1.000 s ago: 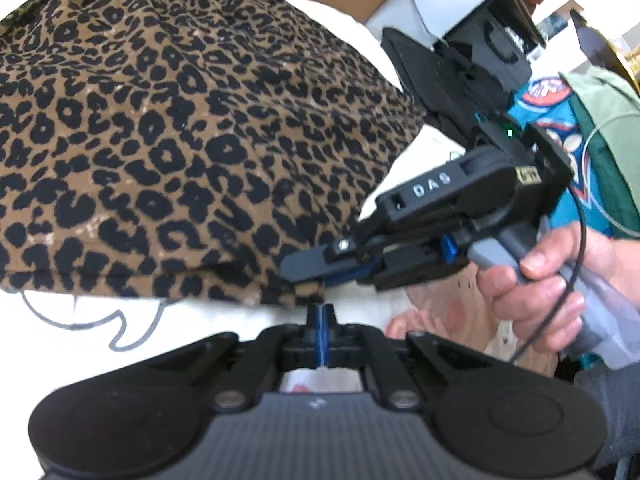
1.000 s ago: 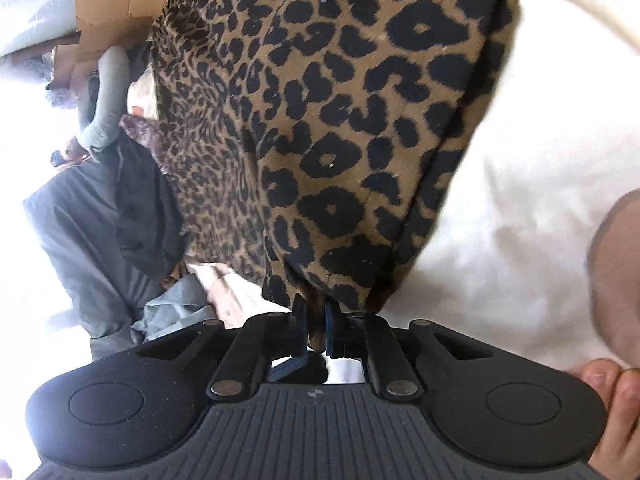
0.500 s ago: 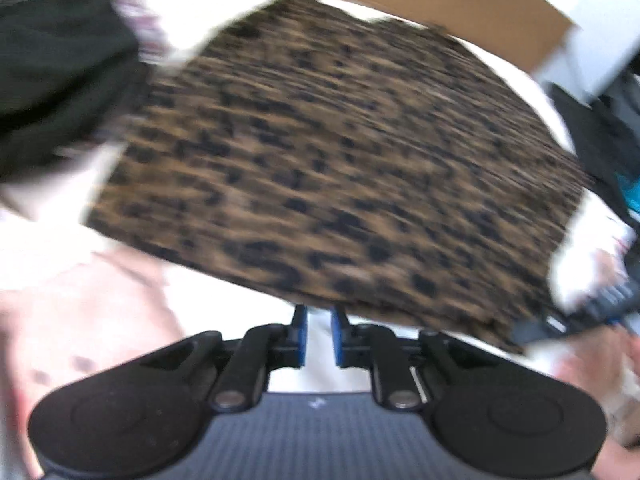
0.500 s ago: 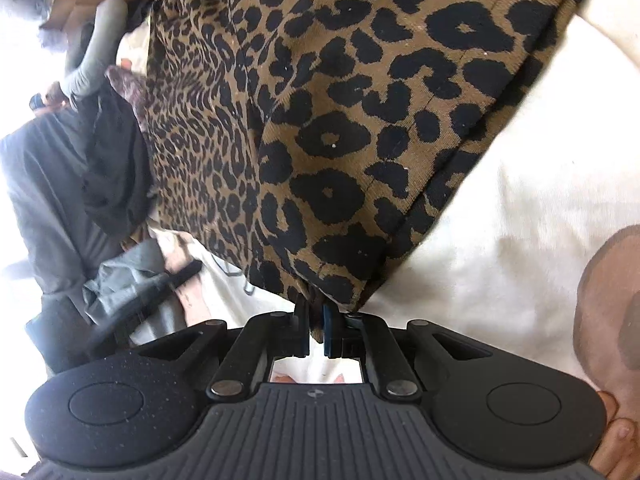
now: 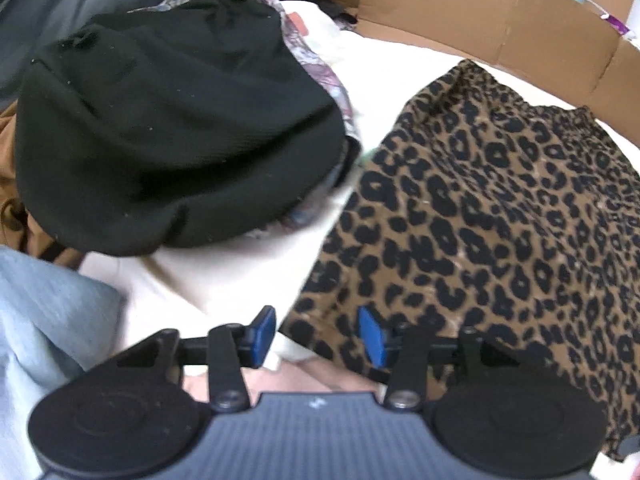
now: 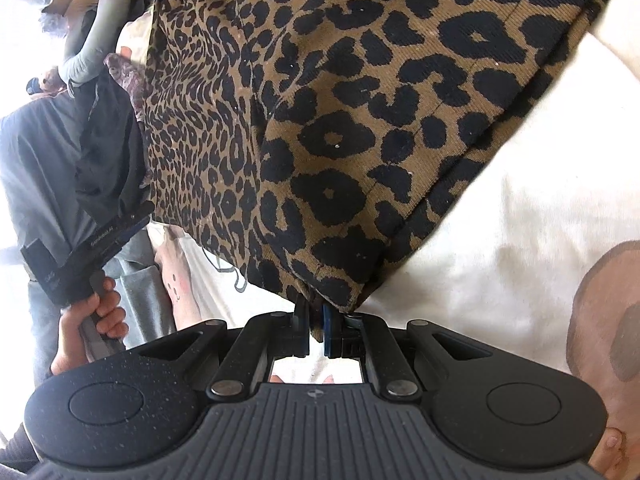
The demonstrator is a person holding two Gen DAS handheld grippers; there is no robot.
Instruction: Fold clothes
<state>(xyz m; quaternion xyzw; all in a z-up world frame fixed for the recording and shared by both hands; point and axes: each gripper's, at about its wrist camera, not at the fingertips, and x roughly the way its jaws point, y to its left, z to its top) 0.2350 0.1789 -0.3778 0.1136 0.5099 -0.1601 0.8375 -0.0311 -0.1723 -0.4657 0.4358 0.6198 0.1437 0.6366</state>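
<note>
A leopard-print garment lies spread on a cream printed sheet. In the left wrist view my left gripper is open, its blue pads straddling the garment's near left corner without closing on it. In the right wrist view my right gripper is shut on the leopard-print garment at its near corner, and the cloth rises away from the jaws. The left gripper also shows at the left of that view, held in a hand at the garment's far corner.
A black garment sits heaped to the left of the leopard cloth, over a patterned one. A cardboard box wall runs behind. Light blue cloth lies at the near left. Grey clothing piles beyond the sheet.
My left gripper let go of the garment's edge, swung left to its other corner and opened wide. The right gripper kept its hold on the near corner.
</note>
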